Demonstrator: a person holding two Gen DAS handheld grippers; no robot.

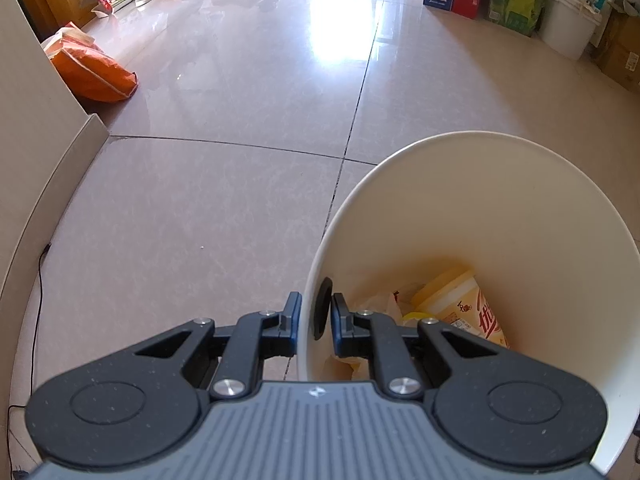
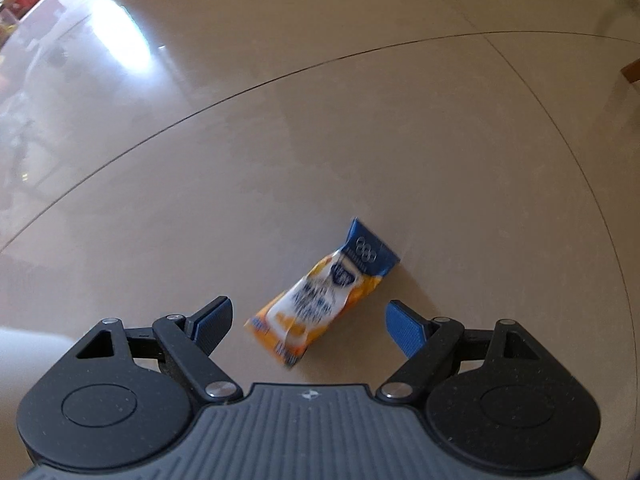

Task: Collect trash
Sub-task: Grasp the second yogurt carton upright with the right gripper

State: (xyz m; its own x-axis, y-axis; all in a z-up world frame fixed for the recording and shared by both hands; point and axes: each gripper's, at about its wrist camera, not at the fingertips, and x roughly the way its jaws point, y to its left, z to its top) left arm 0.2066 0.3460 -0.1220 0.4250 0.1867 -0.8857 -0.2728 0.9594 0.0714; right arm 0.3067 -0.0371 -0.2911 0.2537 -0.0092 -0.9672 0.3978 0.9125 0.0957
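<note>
The white bin [image 1: 480, 240] is the thing to steer by here. The left gripper [image 1: 316, 320] is clamped on its near rim, one finger outside the wall and one inside, pinching the thin plastic just beside a dark round fitting on the inner wall. I'd say the bin is held that way so it can be carried along and kept tipped with its mouth facing up and forward, ready to take whatever comes. At the bottom of the bin lie a yellow cup [image 1: 460, 304] with red lettering and some crumpled pale wrapping.

The bin itself does not show in the right wrist view, so I cannot say how far from it the next piece lies. That piece is a snack wrapper [image 2: 320, 300], orange and white with a blue end, lying flat on the bare tiled floor [image 2: 360, 140] at a slant. The right gripper [image 2: 310, 324] points steeply down at it with its jaws spread wide and nothing in them; the blue pads stand either side of the wrapper's near end, apart from it. The wide opening looks meant to straddle the wrapper across its narrow width before closing.
</note>
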